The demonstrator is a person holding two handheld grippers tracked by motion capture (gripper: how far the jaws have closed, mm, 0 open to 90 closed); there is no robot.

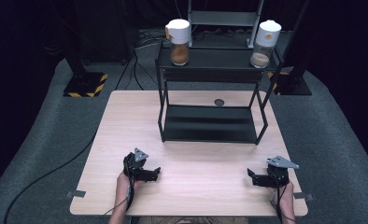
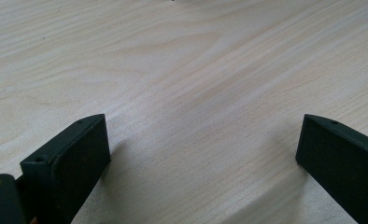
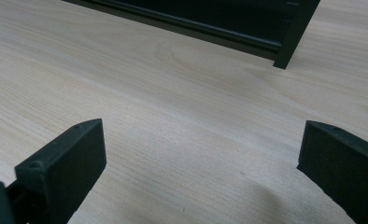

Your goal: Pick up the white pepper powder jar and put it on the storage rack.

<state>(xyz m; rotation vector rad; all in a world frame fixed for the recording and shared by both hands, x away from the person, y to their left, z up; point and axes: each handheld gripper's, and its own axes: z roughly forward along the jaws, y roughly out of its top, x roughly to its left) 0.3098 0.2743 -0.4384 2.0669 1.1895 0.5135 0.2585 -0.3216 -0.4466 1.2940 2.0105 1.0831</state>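
Nearest, the left gripper (image 1: 155,173) rests on the table (image 1: 196,154), jaws spread, holding nothing. Farther right, the right gripper (image 1: 251,176) lies likewise, jaws spread wide. Beyond stands a black rack (image 1: 209,123) bearing two jars (image 1: 179,42).

A rack (image 1: 209,122) stands at the desk's (image 1: 126,121) far edge, a jar (image 1: 179,42) on each end of its top shelf. Both tools rest near the near edge: left tool (image 1: 155,173) toward the left corner, right tool (image 1: 251,176) toward the right.

Matt pale wood table (image 1: 196,172)
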